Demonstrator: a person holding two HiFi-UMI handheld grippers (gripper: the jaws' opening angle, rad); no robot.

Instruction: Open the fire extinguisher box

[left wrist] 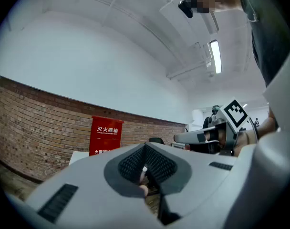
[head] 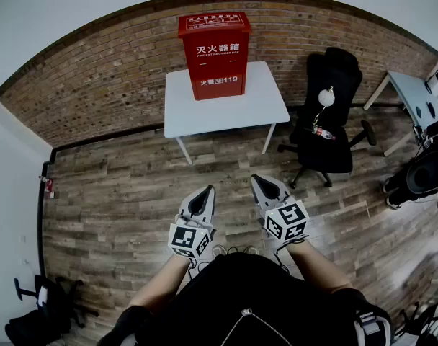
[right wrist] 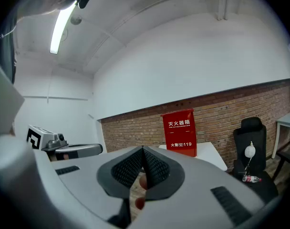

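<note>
A red fire extinguisher box (head: pixel 215 55) stands upright on a white table (head: pixel 261 107) against the brick wall, lid down. It also shows as the red box (left wrist: pixel 106 135) in the left gripper view and the red box (right wrist: pixel 179 132) in the right gripper view, far ahead of both. My left gripper (head: pixel 207 190) and right gripper (head: pixel 256 179) are held side by side close to the person's body, well short of the table. Both are shut with nothing between their jaws. The right gripper (left wrist: pixel 179 138) shows in the left gripper view, the left gripper (right wrist: pixel 97 148) in the right one.
A black office chair (head: pixel 325 114) with a round white object and a small bottle on it stands right of the table. A second desk (head: pixel 413 96) sits at the far right. Bags lie on the wooden floor (head: pixel 118 186) at the lower left.
</note>
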